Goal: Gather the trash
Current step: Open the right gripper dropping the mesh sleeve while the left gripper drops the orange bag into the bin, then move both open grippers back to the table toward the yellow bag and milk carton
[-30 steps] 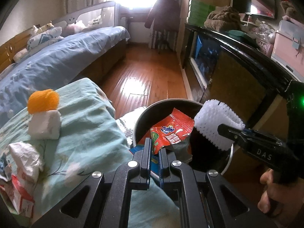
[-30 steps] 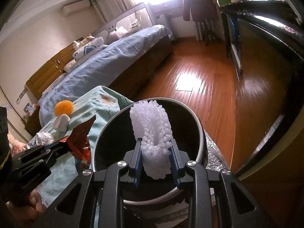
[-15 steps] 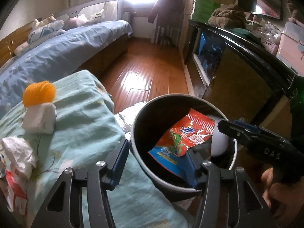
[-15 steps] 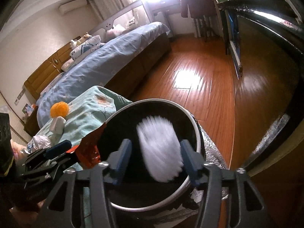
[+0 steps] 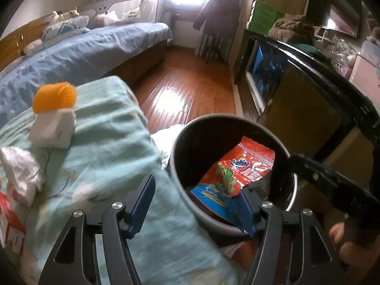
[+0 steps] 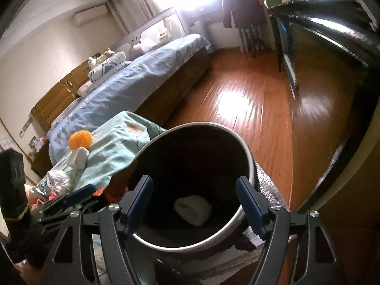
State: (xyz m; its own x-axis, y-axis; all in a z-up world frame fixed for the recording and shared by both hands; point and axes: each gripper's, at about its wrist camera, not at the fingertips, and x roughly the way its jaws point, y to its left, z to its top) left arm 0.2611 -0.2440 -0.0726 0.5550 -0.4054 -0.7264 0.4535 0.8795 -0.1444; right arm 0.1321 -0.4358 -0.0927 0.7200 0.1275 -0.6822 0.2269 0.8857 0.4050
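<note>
We see the green cloth [image 5: 114, 142] filling the left of the left wrist view and the dark bin [image 5: 187, 140] at lower centre-right, red wrapper [image 5: 237, 168] lying inside it. In the right wrist view the white foam net [image 6: 192, 210] sits at the bin bottom. Left gripper [image 5: 193, 205] and right gripper [image 6: 194, 201] both gape wide, holding nothing; orange net [image 5: 55, 97], white wad [image 5: 52, 130] and crumpled paper [image 5: 21, 171] sit on the cloth, left.

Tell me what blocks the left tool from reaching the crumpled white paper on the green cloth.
Nothing visible does. The left tool hangs open at the bin's rim; the crumpled white paper lies exposed to its left on the green cloth.
</note>
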